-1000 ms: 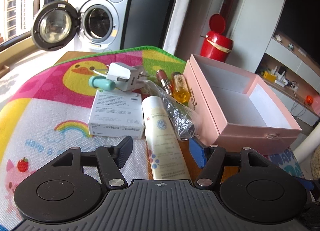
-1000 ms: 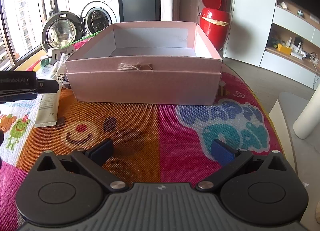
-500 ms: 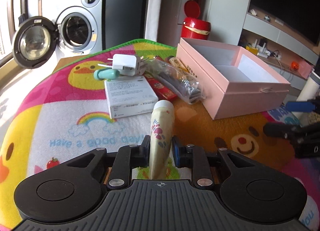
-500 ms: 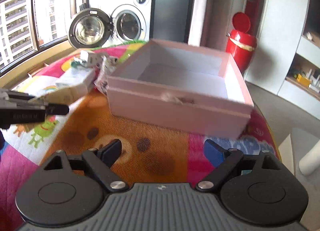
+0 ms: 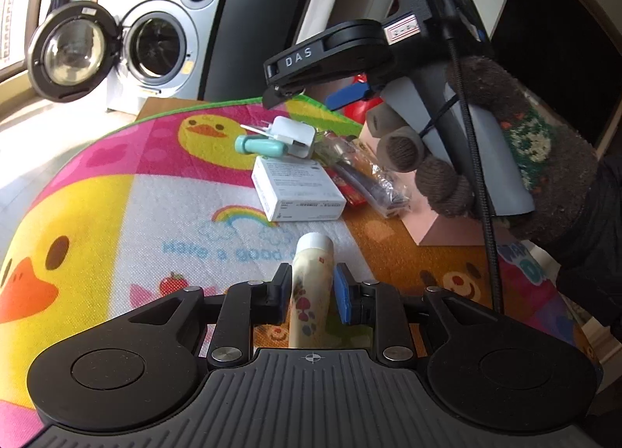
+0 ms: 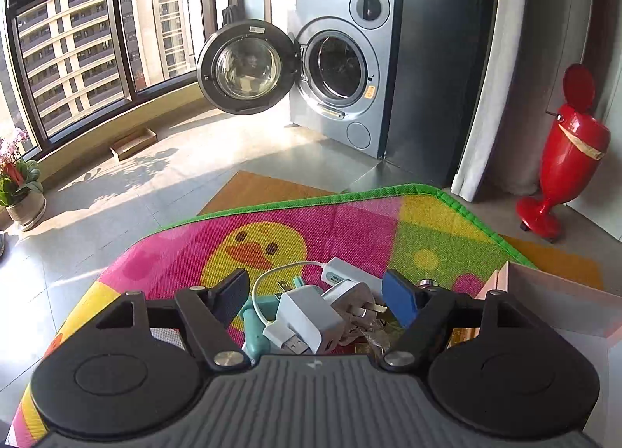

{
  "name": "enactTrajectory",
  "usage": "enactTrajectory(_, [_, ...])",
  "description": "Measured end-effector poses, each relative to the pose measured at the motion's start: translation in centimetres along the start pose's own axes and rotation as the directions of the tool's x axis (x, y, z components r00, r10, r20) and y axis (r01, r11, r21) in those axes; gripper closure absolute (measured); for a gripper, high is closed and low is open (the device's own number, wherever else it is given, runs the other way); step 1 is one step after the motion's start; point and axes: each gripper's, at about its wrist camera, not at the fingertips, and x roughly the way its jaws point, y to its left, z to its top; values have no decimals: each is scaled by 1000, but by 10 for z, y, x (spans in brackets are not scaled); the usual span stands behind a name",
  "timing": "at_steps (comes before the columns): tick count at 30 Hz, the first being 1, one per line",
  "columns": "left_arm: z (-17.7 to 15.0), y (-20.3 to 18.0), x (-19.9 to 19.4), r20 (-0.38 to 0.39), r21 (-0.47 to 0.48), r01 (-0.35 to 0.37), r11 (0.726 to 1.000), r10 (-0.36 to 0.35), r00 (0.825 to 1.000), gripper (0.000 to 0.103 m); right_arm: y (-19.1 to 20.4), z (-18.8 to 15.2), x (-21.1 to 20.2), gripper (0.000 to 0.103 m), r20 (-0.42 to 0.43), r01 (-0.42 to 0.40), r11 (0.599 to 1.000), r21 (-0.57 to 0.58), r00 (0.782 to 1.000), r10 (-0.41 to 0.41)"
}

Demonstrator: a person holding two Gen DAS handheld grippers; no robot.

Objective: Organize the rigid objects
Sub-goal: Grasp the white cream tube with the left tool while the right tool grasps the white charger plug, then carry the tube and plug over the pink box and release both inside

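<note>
1. Left wrist view: the left gripper (image 5: 311,294) is clenched on a cream plastic tube with a white cap (image 5: 311,285), lifted a bit above the colourful cartoon play mat (image 5: 116,215). Past it, on the mat, sit a flat white cardboard box (image 5: 297,188), a teal-handled tool (image 5: 258,146), a white plug adapter (image 5: 292,136) and a crinkly clear packet (image 5: 373,183). The right gripper (image 5: 307,96), held by a brown knitted glove (image 5: 517,160), hangs over that pile and hides most of the pink cardboard box (image 5: 443,228). A silver washing machine (image 5: 163,40) stands behind, door swung open.

2. Right wrist view: the right gripper (image 6: 315,292) has been closing its jaws but the pads aren't pressing anything; the adapter (image 6: 311,318), a white cable (image 6: 272,285) and the teal tool (image 6: 256,331) lie between and below them. The mat's green edge (image 6: 311,201) runs just ahead, then bare sunlit floor to the washer. The pink box wall (image 6: 552,292) crowds the right side; a red pedal bin (image 6: 563,152) stands well apart.
</note>
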Motion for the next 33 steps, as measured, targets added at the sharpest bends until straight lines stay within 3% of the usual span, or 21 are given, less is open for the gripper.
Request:
enactTrajectory(1, [0,1,0,-1,-2,-4,1000,4,1000,77,1,-2,13,35,-38,15,1000,-3,999,-15])
enactTrajectory(3, [-2,3,1,-7,2,1,1000,-1,1000,77,1,-6,25,65,-98,6,1000,9,995,-5])
enactTrajectory(4, [-2,3,2,-12,8,9,1000,-8,1000,77,-1,-10,21,66,-105,-7,1000,26,994,10])
enactTrajectory(6, [-5,1,5,-29,32,18,999,-17,999,77,-7,-20,1,83,-104,-46,998,30,993,49])
enactTrajectory(13, [-6,-16,25,-102,91,-20,996,29,994,76,-29,-74,-97,83,-58,-110,994,2,992,109])
enactTrajectory(16, [-1,-16,31,-128,62,-23,998,30,991,76,-48,-109,-133,83,-52,-123,992,31,991,125])
enactTrajectory(19, [4,-8,36,-156,-5,-7,1000,6,988,76,-63,-143,-162,83,-19,-55,998,34,998,56])
enactTrajectory(22, [5,-12,33,-138,-2,-9,1000,9,990,75,-77,-178,-184,83,0,29,999,39,1000,-30])
enactTrajectory(24, [-1,-30,25,-93,96,15,995,-6,996,76,-86,-198,-197,83,0,44,997,64,999,-44])
enactTrajectory(27, [-9,-65,9,-57,255,90,963,-78,995,76,-103,-216,-218,83,20,72,992,105,997,-74])
enactTrajectory(30, [-9,-96,-5,-29,345,155,926,-154,988,76,-121,-228,-239,83,58,99,982,159,992,-110])
enactTrajectory(33, [2,-121,-13,10,374,205,905,-225,974,77,-133,-231,-256,83,107,127,972,199,983,-151])
